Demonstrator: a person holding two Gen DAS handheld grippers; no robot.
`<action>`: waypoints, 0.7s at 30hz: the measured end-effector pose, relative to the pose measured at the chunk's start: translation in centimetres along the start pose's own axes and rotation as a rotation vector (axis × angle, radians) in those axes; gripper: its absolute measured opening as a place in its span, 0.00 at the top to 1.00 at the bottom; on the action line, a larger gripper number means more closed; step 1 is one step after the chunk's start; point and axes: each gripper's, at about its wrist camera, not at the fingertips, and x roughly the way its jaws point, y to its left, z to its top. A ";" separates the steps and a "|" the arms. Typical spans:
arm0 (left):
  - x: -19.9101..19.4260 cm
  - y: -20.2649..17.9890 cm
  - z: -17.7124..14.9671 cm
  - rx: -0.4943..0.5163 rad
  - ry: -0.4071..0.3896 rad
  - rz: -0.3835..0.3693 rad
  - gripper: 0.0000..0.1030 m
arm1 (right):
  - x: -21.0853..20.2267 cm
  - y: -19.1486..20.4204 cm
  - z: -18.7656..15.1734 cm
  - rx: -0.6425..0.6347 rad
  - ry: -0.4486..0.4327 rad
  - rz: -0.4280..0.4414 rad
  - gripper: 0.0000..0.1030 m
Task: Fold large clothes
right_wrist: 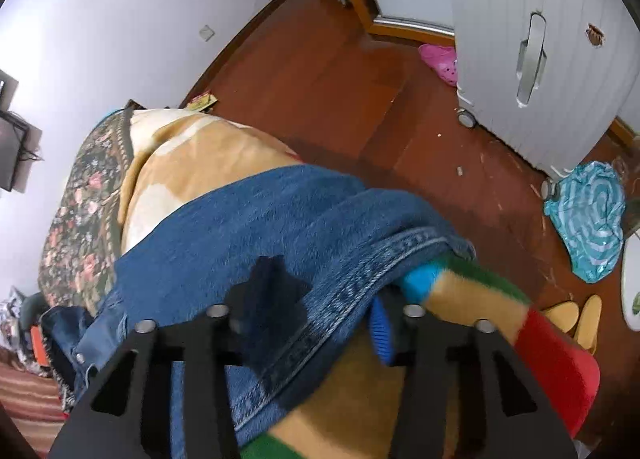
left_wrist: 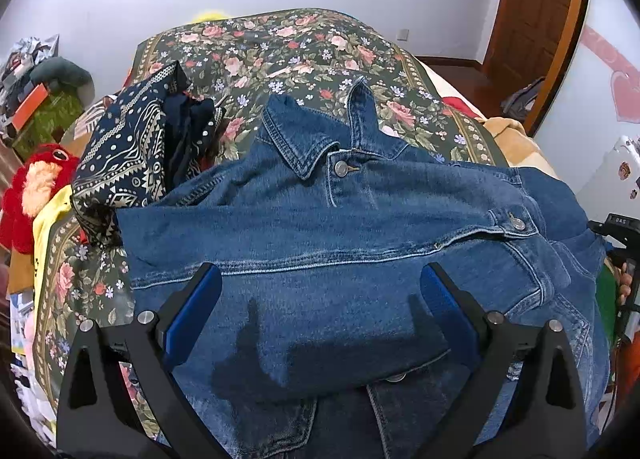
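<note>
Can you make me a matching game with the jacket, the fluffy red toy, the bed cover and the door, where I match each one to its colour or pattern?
Things:
1. denim jacket
2. plush toy
3. bedspread
4. door

Looks:
A. brown wood
B. dark green with pink roses
C. blue with metal buttons
D. bright red and fuzzy

Pairs: 1-C, 2-D, 3-B, 4-A
</note>
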 end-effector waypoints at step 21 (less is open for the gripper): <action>-4.4 4.3 -2.2 -0.069 -0.076 -0.024 0.03 | -14.8 17.0 -3.8 -0.393 -0.266 0.299 0.92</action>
